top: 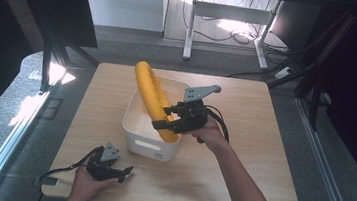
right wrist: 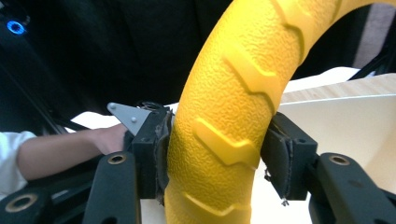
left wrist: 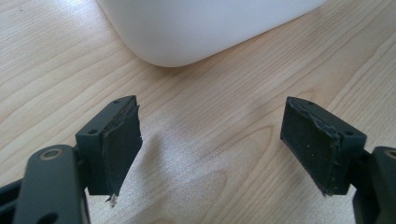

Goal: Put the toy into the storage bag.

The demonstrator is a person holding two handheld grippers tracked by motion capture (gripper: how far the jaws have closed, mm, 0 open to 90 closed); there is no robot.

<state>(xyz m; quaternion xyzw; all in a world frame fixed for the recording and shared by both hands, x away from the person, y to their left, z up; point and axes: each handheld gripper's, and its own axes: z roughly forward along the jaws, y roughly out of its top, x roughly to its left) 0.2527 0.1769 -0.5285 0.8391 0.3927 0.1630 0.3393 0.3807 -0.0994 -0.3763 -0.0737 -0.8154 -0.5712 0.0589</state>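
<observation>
Around us: a dim room, sunlit in patches.
We see grey carpet (top: 12,128), a pale wooden table (top: 263,139), a far white desk frame (top: 225,15) with tangled cables (top: 243,36).

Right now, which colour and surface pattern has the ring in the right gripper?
Yellow ring, pebbled with raised tread-like ridges; the right gripper view shows it best.
</observation>
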